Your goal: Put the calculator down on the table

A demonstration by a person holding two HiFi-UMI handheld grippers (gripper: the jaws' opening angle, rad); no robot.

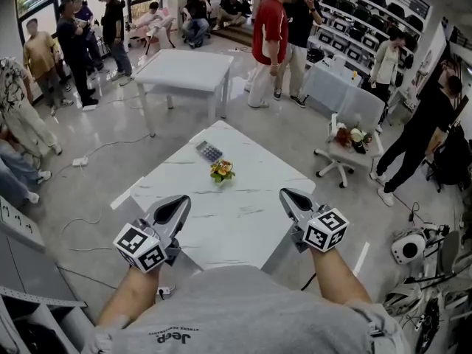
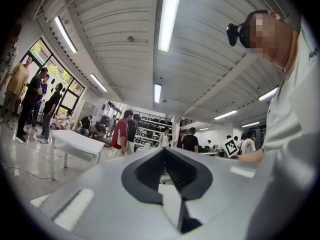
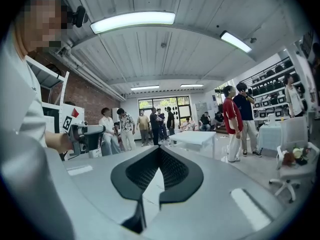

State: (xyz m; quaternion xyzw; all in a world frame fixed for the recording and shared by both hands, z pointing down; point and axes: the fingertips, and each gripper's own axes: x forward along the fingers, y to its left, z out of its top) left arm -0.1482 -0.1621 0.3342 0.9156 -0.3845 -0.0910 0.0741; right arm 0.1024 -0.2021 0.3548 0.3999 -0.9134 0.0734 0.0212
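Note:
The grey calculator [image 1: 209, 151] lies flat on the far corner of the white marble table [image 1: 243, 220] in the head view. Neither gripper touches it. My left gripper [image 1: 179, 201] hovers over the table's near left edge, with its jaws shut and nothing between them. My right gripper [image 1: 286, 195] hangs over the near right edge, also shut and empty. In the left gripper view the left gripper [image 2: 165, 151] points out level across the room, and in the right gripper view the right gripper [image 3: 159, 149] does the same. The calculator shows in neither gripper view.
A small pot of flowers [image 1: 221, 170] stands on the table just in front of the calculator. Beyond it are a second white table [image 1: 184, 71], an office chair [image 1: 345, 152] with items on it, and several people standing around. A power strip [image 1: 80, 161] lies on the floor at the left.

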